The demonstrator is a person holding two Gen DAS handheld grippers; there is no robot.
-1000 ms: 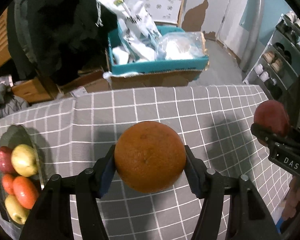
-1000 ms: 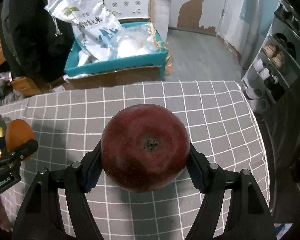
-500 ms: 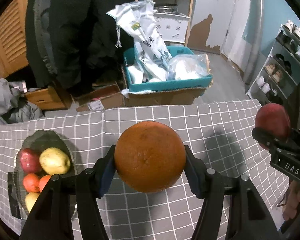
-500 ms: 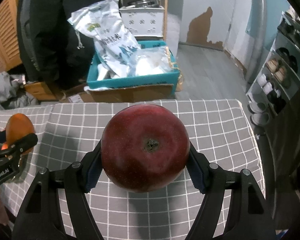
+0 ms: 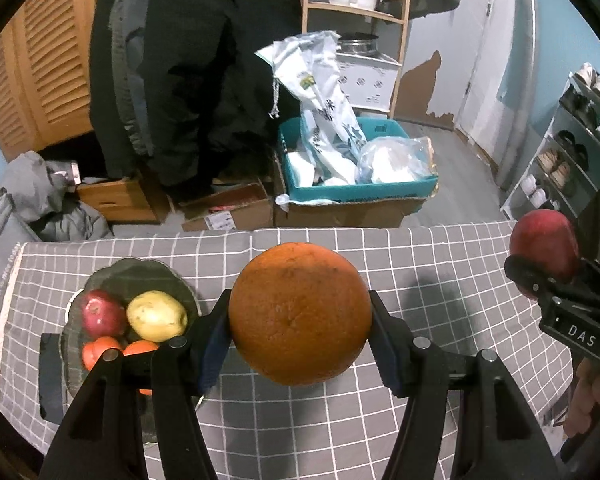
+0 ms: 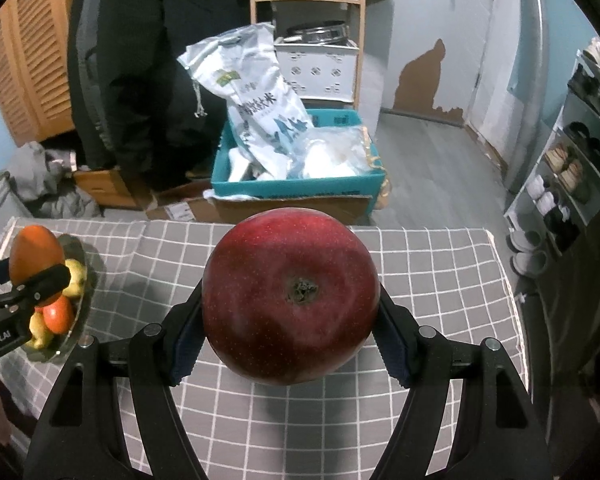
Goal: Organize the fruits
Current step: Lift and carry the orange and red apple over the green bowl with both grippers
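Both fruits rose: orange [image 5: 300,314], apple [image 6: 291,296].

Matt dimpled orange [image 5: 300,314], glossy smooth apple [image 6: 291,295], checked cloth tablecloth [image 5: 420,264].

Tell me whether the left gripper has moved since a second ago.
Yes. The left gripper, shut on the orange, has risen and pulled back: the fruit plate and the table's far edge now sit lower in its view.

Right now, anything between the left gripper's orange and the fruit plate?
Nothing visible. The left gripper holds the orange above bare checked cloth; the plate sits lower left, far part free.
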